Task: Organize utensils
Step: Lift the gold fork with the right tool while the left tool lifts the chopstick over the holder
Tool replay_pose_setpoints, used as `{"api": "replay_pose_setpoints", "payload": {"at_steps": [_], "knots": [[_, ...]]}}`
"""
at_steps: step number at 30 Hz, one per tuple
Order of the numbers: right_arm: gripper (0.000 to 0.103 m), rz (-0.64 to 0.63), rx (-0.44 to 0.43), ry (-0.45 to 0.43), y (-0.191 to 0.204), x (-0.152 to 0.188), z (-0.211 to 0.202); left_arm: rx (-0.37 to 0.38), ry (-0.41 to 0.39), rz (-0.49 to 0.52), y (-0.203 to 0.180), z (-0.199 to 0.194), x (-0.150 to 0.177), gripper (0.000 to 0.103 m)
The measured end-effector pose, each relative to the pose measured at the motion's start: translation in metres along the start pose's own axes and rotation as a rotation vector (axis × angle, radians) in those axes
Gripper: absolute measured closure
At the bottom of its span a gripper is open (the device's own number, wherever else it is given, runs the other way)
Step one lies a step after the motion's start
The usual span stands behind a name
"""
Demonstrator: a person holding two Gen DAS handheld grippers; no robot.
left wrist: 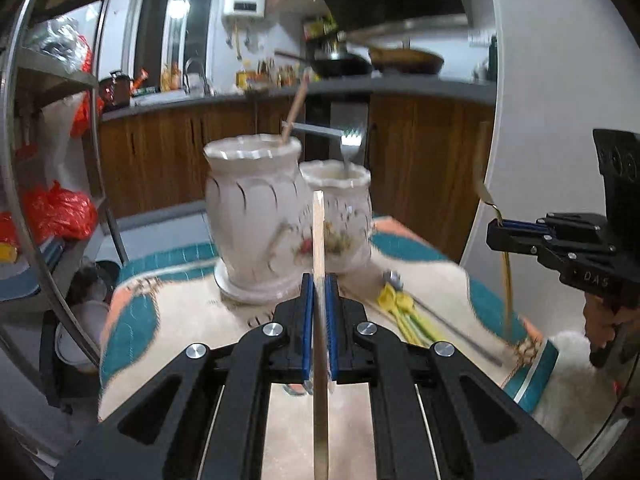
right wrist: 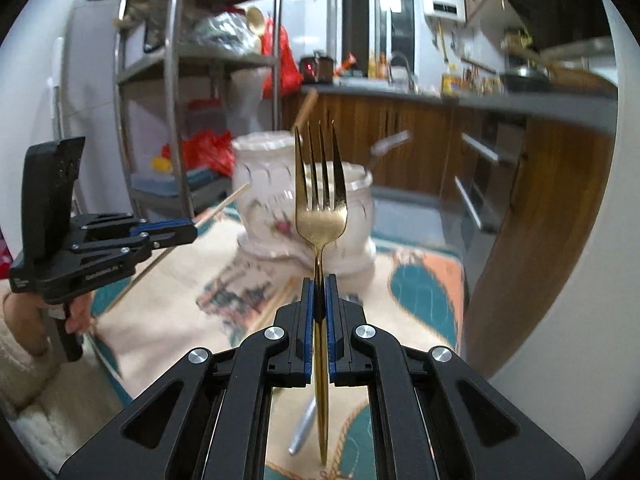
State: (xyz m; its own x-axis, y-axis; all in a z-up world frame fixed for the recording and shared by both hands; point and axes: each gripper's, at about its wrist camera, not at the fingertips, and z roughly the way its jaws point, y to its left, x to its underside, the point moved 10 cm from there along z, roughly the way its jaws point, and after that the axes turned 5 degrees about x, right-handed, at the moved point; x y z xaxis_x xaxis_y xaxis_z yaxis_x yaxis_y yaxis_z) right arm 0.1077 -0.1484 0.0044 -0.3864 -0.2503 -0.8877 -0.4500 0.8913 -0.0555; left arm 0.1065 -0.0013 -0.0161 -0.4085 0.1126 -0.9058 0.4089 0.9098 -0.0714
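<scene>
Looks roughly mid-job to me: the tabletop point(left wrist: 168, 320), spread across the lower middle of both views under a soft patterned cloth in cream, teal and salmon, has a few loose pieces left on it. The big white ceramic vase point(left wrist: 252, 216) sits center frame in the left wrist view, glossy and ribbed with a scalloped rim, and already has a wooden stick point(left wrist: 295, 110) poking out. Touching or just beside it on the right is the smaller floral vase point(left wrist: 344, 216), same glazed look, holding a silver fork point(left wrist: 351, 146) tines-up. So two pieces appear sorted. Lower right of that view, the yellow plastic utensils point(left wrist: 404, 312) and a thin metal handle point(left wrist: 456, 330) lie flat on the cloth, waiting. The left gripper point(left wrist: 319, 292) has its blue-padded jaws pinching a pale wooden chopstick point(left wrist: 319, 240), straight and matte, standing upright in front of the vases. The right gripper point(right wrist: 319, 292) has its jaws clamped on a gold fork point(right wrist: 320, 196), shiny and slim, four tines up, in front of the vases in its own view. Both look bound for the vases next, I'd guess.
</scene>
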Motion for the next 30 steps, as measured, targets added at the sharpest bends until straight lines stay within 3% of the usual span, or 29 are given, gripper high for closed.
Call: {"api": "replay_pose_setpoints", "payload": {"at_steps": [7,15,21,30], "knots": [[0.097,0.018,0.003,-0.135,0.004,-0.039,-0.011,-0.009,-0.185,-0.019,0.012,-0.031,-0.042,0.097],[0.097,0.069,-0.027,-0.176,-0.003,-0.088,0.009,0.025,-0.340,-0.057,0.035,-0.036,-0.122,0.097],[0.097,0.097,-0.048,-0.225,-0.011,-0.127,0.023,0.056,-0.412,-0.115,0.057,-0.013,-0.171,0.097],[0.097,0.161,-0.024,-0.310,-0.030,-0.163,0.046,0.001,-0.410,-0.136,0.073,0.053,-0.198,0.097]]}}
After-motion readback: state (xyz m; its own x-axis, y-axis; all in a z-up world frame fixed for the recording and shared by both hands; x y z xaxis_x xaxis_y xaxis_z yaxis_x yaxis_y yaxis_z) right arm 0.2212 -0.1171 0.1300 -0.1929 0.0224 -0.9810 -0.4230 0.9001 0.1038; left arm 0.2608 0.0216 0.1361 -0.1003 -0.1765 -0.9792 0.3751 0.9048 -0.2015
